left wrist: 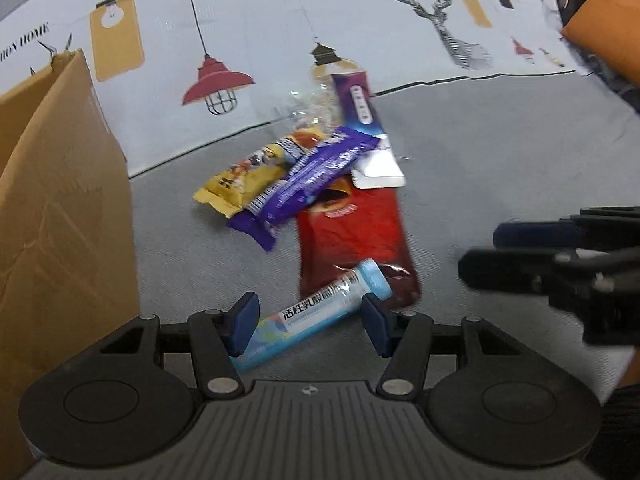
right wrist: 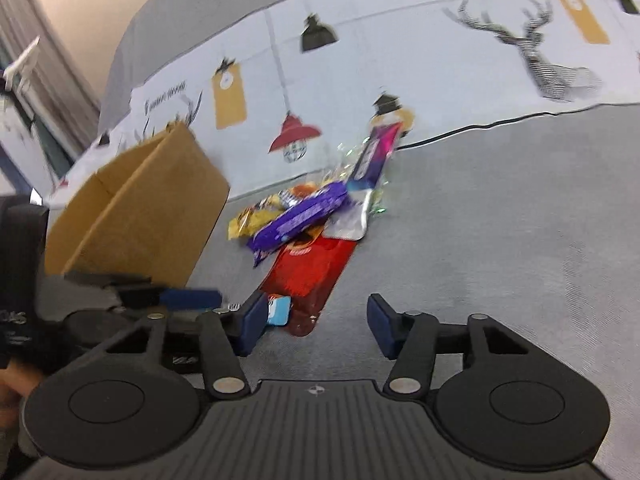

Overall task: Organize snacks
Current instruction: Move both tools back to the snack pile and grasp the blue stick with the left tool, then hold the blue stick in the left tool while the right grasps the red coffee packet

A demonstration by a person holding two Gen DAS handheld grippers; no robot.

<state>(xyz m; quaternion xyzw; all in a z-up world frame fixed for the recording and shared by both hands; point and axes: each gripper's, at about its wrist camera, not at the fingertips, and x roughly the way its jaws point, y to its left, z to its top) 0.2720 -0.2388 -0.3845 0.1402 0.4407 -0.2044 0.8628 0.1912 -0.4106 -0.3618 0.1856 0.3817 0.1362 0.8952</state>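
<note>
Over the grey cloth [left wrist: 500, 152], the left gripper [left wrist: 310, 322] tilted steeply down, its jaws partly apart on either side of a light-blue tube [left wrist: 316, 316], pads seemingly clear of it. The right gripper [right wrist: 318, 328] angled down beside it, jaws parted over bare cloth with nothing between them. Snacks [left wrist: 320, 184] lay heaped ahead: yellow, purple and red packets. A cardboard box [left wrist: 60, 200] stood at the left. Behind hung a sheet [right wrist: 400, 60] printed with lamps and a deer.
</note>
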